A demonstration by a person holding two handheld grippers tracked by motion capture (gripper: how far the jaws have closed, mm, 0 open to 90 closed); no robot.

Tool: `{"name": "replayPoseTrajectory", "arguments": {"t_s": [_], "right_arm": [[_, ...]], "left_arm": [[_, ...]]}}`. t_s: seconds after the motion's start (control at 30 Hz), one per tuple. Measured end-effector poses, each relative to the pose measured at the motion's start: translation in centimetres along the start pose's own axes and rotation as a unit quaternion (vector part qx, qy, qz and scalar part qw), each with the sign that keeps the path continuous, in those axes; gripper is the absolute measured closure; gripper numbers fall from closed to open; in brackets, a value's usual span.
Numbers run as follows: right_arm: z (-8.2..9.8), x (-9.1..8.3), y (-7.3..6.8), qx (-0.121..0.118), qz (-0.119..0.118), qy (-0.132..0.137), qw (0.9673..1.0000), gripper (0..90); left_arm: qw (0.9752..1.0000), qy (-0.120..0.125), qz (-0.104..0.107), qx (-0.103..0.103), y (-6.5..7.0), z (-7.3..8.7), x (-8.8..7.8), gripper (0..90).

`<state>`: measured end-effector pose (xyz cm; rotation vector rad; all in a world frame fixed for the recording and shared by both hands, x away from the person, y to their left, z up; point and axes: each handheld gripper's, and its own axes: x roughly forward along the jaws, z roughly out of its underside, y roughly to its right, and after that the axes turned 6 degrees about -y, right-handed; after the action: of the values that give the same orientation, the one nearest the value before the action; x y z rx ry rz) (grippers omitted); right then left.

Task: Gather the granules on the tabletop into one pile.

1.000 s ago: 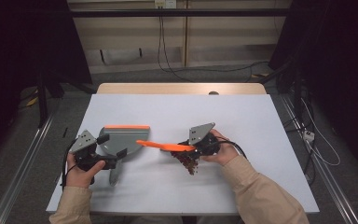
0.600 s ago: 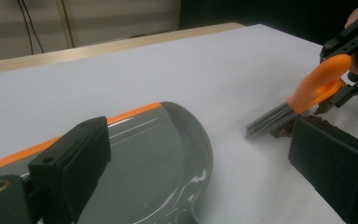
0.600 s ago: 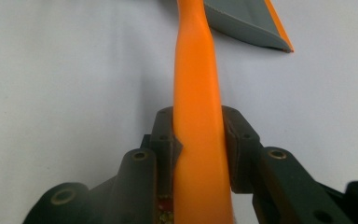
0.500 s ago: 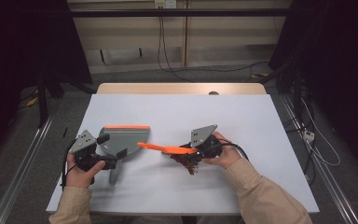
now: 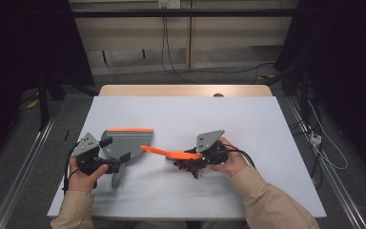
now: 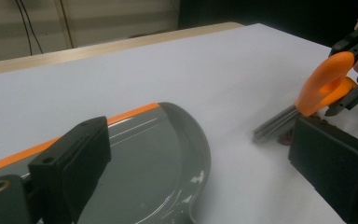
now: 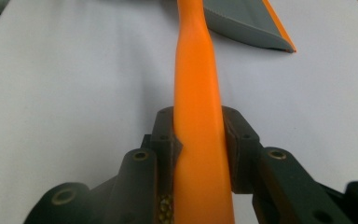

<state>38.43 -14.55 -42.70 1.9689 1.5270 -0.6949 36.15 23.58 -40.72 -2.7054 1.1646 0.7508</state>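
Clamping the orange brush handle [image 7: 198, 116] from both sides, the fingers [image 7: 235, 140] of the right gripper [image 5: 201, 160] press together on it, and in the right gripper view the handle runs straight up between them toward the dustpan. Seen from the high view, the brush [image 5: 171, 153] lies almost level above the surface [image 5: 248, 119], its handle pointing left toward the dustpan and its grey bristles [image 6: 277, 125] down near the surface at the gripper, where a small dark reddish pile of crumbs [image 5: 190, 168] sits just below the right hand [image 5: 228, 162]. The fingers [image 6: 70, 170] of the left gripper [image 5: 102, 160] stand apart in the left gripper view, one low over the grey pan and the other well off to the right, and whether they press on the pan's handle cannot be told from the pictures. The grey dustpan [image 5: 121, 143] rests flat on the white surface at the near left, its orange lip [image 5: 129, 130] on the far side and its handle [image 5: 116, 177] coming toward the near edge beside the left hand [image 5: 82, 175]. Brush tip and pan lie close together, with a strip of bare surface between the pan and the crumbs.
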Motion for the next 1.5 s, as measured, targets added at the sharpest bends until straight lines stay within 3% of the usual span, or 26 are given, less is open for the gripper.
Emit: {"name": "replayPoseTrajectory", "arguments": {"t_s": [0.37, 0.63, 0.77, 0.93, 1.07, 1.13, 1.27, 1.43, 1.5], "right_arm": [[-0.2, 0.0, -0.3, -0.001, 0.002, 0.004, 1.0000, 70.4], [-0.3, -0.2, 0.2, 0.015, 0.022, 0.024, 0.9994, 70.9], [-0.6, -0.9, 0.8, 0.034, 0.027, 0.053, 0.9977, 71.0], [-1.0, -1.7, 0.8, 0.040, 0.031, 0.051, 0.9974, 71.0], [-1.1, -2.2, 0.1, 0.069, 0.001, 0.064, 0.9955, 71.0], [-1.2, -2.3, -0.7, 0.063, -0.011, 0.068, 0.9956, 71.0], [-0.9, -2.0, -1.9, 0.079, -0.041, 0.077, 0.9931, 71.1], [-0.3, -1.2, -2.3, 0.098, -0.046, 0.070, 0.9917, 71.0], [-0.4, -1.1, -2.1, 0.118, -0.044, 0.079, 0.9889, 71.1]], "left_arm": [[1.0000, 0.000, 0.000, -0.001, 0.0, 0.0, 0.1, 5.6], [1.0000, -0.003, 0.000, 0.003, 0.0, 0.0, 0.1, 5.6], [1.0000, -0.003, 0.001, 0.000, 0.0, 0.0, 0.2, 5.6], [1.0000, -0.003, 0.001, 0.000, -0.1, 0.0, 0.2, 5.6], [1.0000, -0.002, 0.000, -0.002, 0.0, 0.0, 0.1, 5.6], [1.0000, -0.002, 0.000, -0.003, -0.1, 0.0, 0.1, 5.6], [1.0000, -0.001, -0.002, -0.004, -0.2, 0.0, 0.0, 5.6], [1.0000, -0.002, -0.001, -0.003, -0.2, 0.0, 0.1, 5.6], [1.0000, -0.003, -0.002, -0.002, -0.2, 0.0, 0.1, 5.6]]}}
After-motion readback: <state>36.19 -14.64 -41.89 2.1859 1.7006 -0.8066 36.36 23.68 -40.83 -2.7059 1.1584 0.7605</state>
